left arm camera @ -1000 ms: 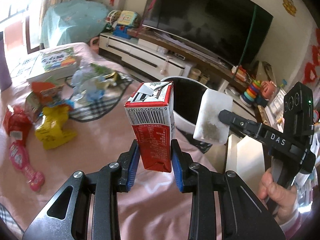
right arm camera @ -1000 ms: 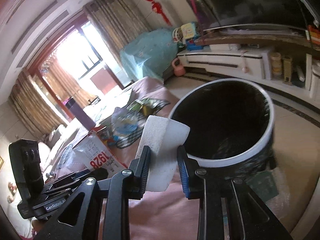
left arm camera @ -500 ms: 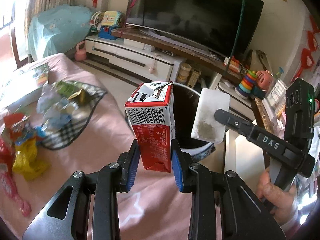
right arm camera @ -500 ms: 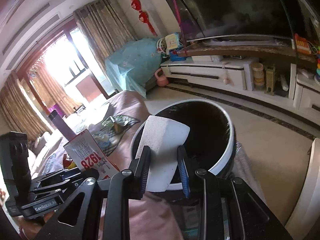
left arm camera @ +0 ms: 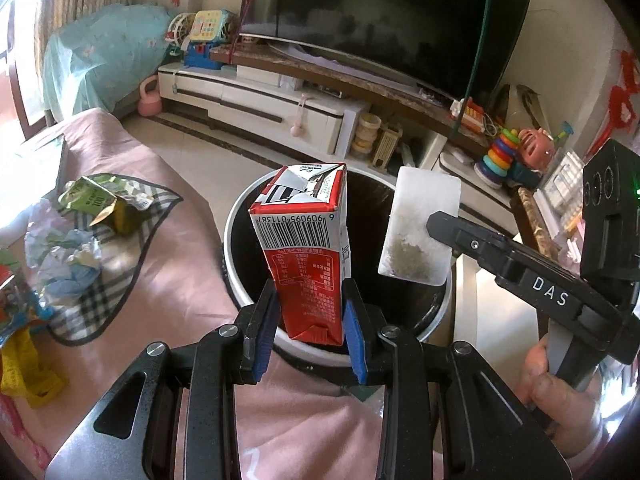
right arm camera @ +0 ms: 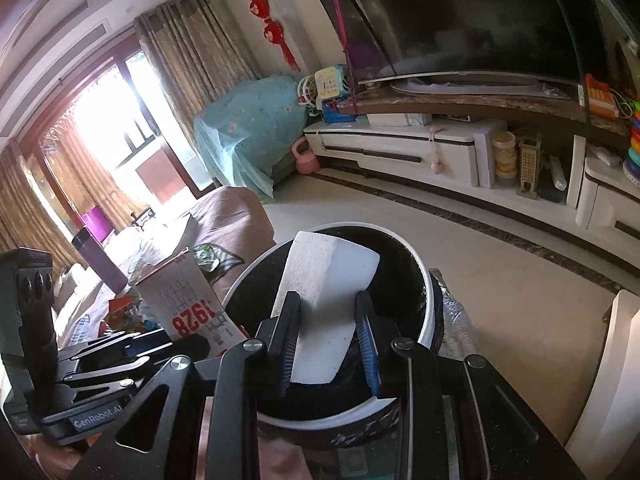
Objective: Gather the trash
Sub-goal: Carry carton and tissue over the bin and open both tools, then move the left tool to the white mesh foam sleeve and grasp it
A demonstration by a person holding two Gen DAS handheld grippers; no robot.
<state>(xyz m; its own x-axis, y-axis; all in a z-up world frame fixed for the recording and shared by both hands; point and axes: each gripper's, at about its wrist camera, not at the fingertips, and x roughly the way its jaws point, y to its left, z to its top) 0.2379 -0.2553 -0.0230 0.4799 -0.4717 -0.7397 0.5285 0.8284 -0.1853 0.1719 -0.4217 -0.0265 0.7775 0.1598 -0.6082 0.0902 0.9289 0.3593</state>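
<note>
My left gripper (left arm camera: 310, 328) is shut on a red and white milk carton (left arm camera: 306, 248) and holds it upright over the near rim of a round bin with a white rim and black inside (left arm camera: 236, 240). My right gripper (right arm camera: 328, 336) is shut on a white foam block (right arm camera: 324, 292) and holds it over the same bin (right arm camera: 428, 312). The block also shows in the left wrist view (left arm camera: 420, 228), right of the carton. The carton shows in the right wrist view (right arm camera: 188, 304), to the left.
A pink-covered table (left arm camera: 168, 248) lies left of the bin, with a checked cloth (left arm camera: 116, 256) holding crumpled wrappers and a green carton (left arm camera: 96, 204). A yellow wrapper (left arm camera: 24, 364) lies at the left edge. A TV stand (right arm camera: 400, 148) runs along the far wall.
Both grippers have moved forward and rightward from above the table to above the bin, carrying the carton and the foam block. The bin now sits directly beneath them.
</note>
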